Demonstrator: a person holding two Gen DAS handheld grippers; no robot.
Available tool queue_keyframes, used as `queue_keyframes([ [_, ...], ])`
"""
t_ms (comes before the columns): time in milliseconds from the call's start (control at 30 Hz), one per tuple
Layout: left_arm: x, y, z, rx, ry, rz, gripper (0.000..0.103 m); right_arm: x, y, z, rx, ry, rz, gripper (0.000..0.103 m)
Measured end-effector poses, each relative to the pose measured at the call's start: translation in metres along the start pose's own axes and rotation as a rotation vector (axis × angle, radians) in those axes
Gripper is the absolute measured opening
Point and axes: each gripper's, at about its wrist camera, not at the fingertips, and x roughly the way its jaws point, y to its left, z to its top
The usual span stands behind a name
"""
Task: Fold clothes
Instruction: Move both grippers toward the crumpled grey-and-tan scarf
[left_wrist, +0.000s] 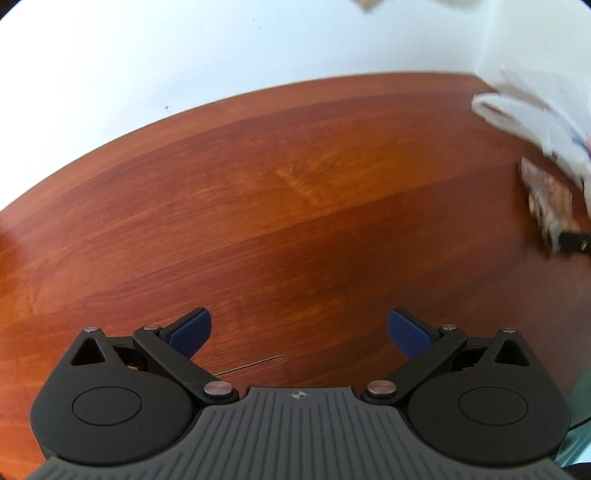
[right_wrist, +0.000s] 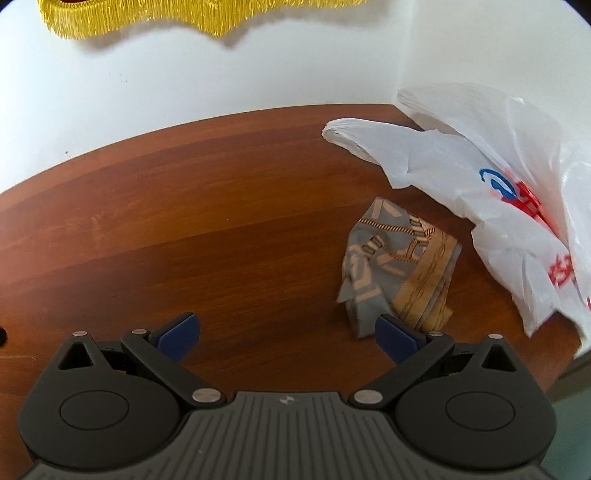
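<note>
A small grey and tan patterned cloth (right_wrist: 397, 264) lies folded into a compact bundle on the brown wooden table (right_wrist: 207, 229), right of centre in the right wrist view. It also shows, blurred, at the far right of the left wrist view (left_wrist: 546, 199). My right gripper (right_wrist: 290, 334) is open and empty, with its right fingertip (right_wrist: 397, 338) just in front of the cloth's near edge. My left gripper (left_wrist: 299, 332) is open and empty above bare wood, well to the left of the cloth.
A crumpled white plastic bag (right_wrist: 491, 195) with red and blue print lies at the table's back right, just behind the cloth; it also shows in the left wrist view (left_wrist: 535, 110). A white wall (right_wrist: 221, 81) backs the table. Yellow fringe (right_wrist: 166, 14) hangs above.
</note>
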Motion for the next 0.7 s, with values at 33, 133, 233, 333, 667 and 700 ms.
queue_keyframes([
  [33,0.000,-0.002,0.000,0.009,-0.003,0.001,0.103,0.002,-0.003,0.000,0.005,0.004,0.007,0.102],
  [133,0.001,-0.008,-0.002,0.035,-0.010,0.004,0.103,0.009,-0.011,0.001,0.020,0.015,0.030,0.102],
  [233,0.001,-0.014,-0.003,0.060,-0.018,0.007,0.103,0.016,-0.020,0.002,0.035,0.026,0.052,0.102],
  [333,-0.002,-0.008,-0.007,0.053,-0.014,-0.039,0.103,0.027,-0.044,0.001,0.027,0.014,0.074,0.102],
  [667,0.005,0.044,0.006,0.013,0.015,-0.175,0.103,0.052,-0.056,-0.010,0.000,-0.012,0.038,0.102],
  [700,0.006,0.048,0.000,0.013,0.005,-0.175,0.103,0.051,-0.058,-0.011,-0.011,-0.012,0.044,0.102],
])
